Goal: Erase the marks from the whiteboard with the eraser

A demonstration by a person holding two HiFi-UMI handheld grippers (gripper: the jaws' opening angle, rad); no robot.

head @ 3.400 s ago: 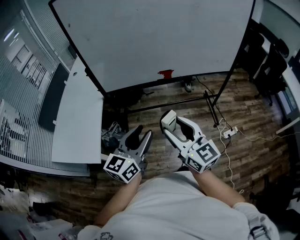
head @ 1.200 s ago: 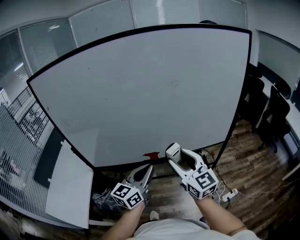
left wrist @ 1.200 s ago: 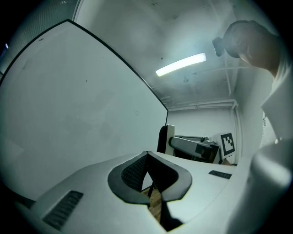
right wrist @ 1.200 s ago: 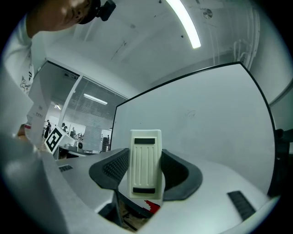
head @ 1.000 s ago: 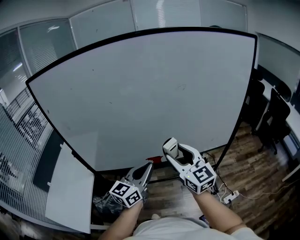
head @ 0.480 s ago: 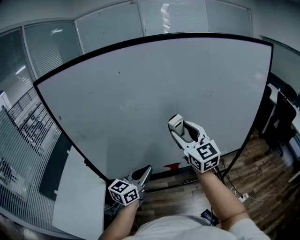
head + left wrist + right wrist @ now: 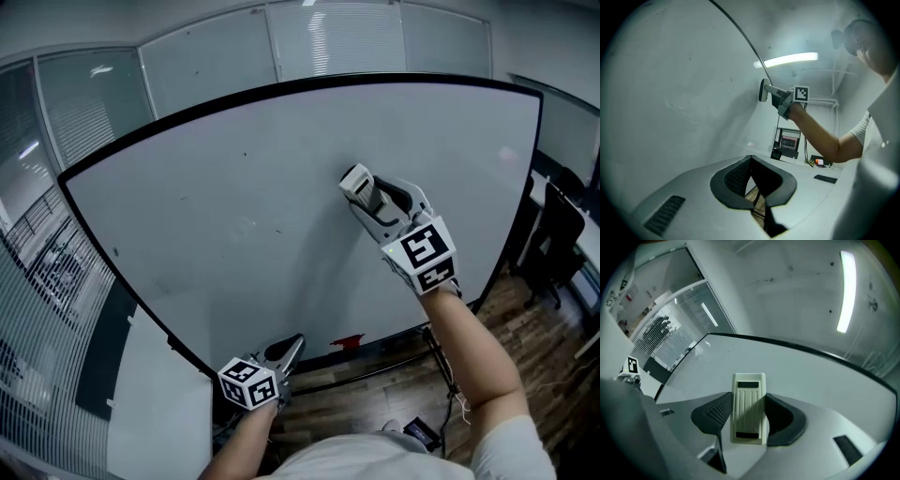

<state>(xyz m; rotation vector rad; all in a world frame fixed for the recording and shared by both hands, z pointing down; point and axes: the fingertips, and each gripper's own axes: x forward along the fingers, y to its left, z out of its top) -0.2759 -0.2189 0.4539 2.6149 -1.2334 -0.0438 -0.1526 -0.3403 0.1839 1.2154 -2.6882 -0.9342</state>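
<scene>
The whiteboard point(image 7: 187, 244) fills the head view, with faint smudges point(image 7: 248, 225) left of its centre. My right gripper point(image 7: 367, 192) is raised to the board's middle and is shut on a cream eraser point(image 7: 356, 180). In the right gripper view the eraser point(image 7: 749, 406) stands between the pads, facing the board point(image 7: 801, 376). From the left gripper view the eraser point(image 7: 762, 90) appears to rest against the board point(image 7: 670, 93). My left gripper point(image 7: 289, 351) hangs low by the board's bottom edge, jaws shut and empty point(image 7: 757, 190).
A red item point(image 7: 347, 342) lies on the board's bottom ledge. The board's stand leg point(image 7: 441, 361) and wooden floor point(image 7: 525, 309) show at lower right. A white desk point(image 7: 155, 412) and glass partition point(image 7: 37, 234) stand to the left. Dark chairs point(image 7: 562, 220) are at far right.
My right gripper has risen with the eraser from near the board's bottom edge to its middle. The left gripper stayed low and drifted a little to the left.
</scene>
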